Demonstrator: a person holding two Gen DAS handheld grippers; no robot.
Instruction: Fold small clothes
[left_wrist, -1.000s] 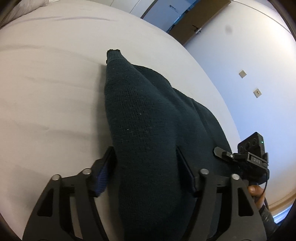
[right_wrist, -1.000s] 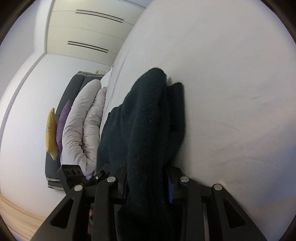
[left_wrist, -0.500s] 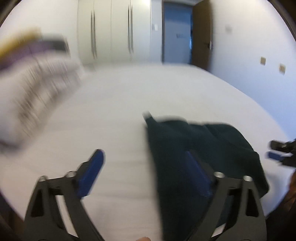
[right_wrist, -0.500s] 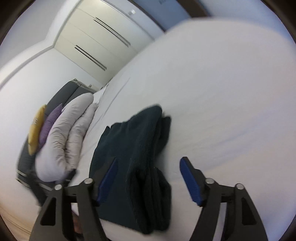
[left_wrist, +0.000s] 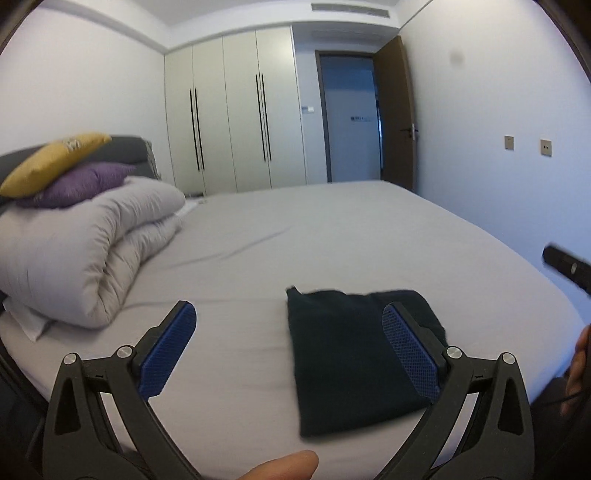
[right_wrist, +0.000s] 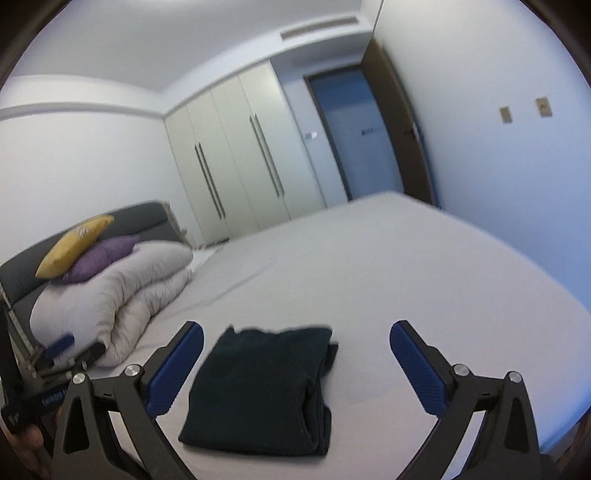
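Note:
A dark teal knitted garment (left_wrist: 351, 362) lies folded into a flat rectangle near the front edge of the bed (left_wrist: 332, 229). My left gripper (left_wrist: 288, 308) hovers above and behind it, open, with nothing between its blue pads (left_wrist: 166, 350). In the right wrist view the same garment (right_wrist: 258, 384) lies on the sheet below my right gripper (right_wrist: 297, 326). Its jaws are opening wide and the pads (right_wrist: 417, 369) touch no cloth. Each gripper shows at the edge of the other's view, the right one (left_wrist: 565, 266) and the left one (right_wrist: 62, 354).
A rolled grey duvet (left_wrist: 85, 251) lies at the bed's left end, with a yellow pillow (left_wrist: 51, 162) and a purple pillow (left_wrist: 81, 182) on top. A wardrobe (left_wrist: 229, 110) and a door (left_wrist: 351, 118) stand beyond. A thumb (left_wrist: 284, 465) shows at the bottom.
Both grippers let go of the garment, opened wide and rose back from it, tilting up to face the room. The garment now lies folded on the sheet.

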